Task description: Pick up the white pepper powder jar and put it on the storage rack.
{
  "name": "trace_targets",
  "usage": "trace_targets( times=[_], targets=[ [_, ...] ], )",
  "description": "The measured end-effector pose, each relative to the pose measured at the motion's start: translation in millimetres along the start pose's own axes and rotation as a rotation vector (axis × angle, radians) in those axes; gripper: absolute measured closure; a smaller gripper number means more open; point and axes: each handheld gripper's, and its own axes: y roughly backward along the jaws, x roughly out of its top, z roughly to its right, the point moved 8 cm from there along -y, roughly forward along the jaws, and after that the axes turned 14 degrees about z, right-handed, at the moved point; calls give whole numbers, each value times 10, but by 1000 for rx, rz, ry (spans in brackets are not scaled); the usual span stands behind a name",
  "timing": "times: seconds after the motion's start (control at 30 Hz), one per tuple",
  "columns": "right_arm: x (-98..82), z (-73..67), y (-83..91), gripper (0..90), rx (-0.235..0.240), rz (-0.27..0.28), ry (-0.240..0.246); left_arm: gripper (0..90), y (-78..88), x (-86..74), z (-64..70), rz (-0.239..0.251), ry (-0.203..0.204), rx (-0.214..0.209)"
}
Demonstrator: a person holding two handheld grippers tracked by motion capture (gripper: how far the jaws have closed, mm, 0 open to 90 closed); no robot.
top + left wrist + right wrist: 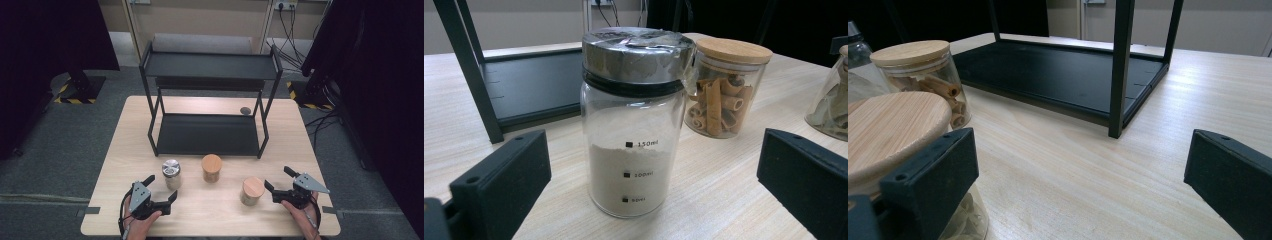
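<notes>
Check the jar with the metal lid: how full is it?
About half full. In the left gripper view the jar holds pale powder up to just under its 150 ml mark, with clear glass above; its metal lid is on.

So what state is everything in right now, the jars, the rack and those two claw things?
Metal-lidded jar: upright, lid on, partly filled with pale powder.
Middle wooden-lidded jar: upright, lid on, holds rolled brown sticks.
Right wooden-lidded jar: upright, lid on.
Black rack: standing, both shelves bare.
Left gripper: open, facing the metal-lidded jar, not touching it.
Right gripper: open, holding nothing, beside the right wooden-lidded jar.
</notes>
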Motion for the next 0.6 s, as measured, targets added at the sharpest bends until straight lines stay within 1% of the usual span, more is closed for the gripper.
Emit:
trace_targets(
  times=[0.17,0.4,0.53,0.6],
  targets=[
    [0,1,1,11,-1,0,-3,3,1,-3,3,5,2,3],
    [-1,1,2,11,-1,2,-2,7,-6,14,33,14,-12,-3],
    [0,-1,1,11,-3,1,-3,7,-17,17,39,21,0,1],
    [0,-3,0,12,-5,0,-2,6,-22,24,48,26,-3,1]
  ],
)
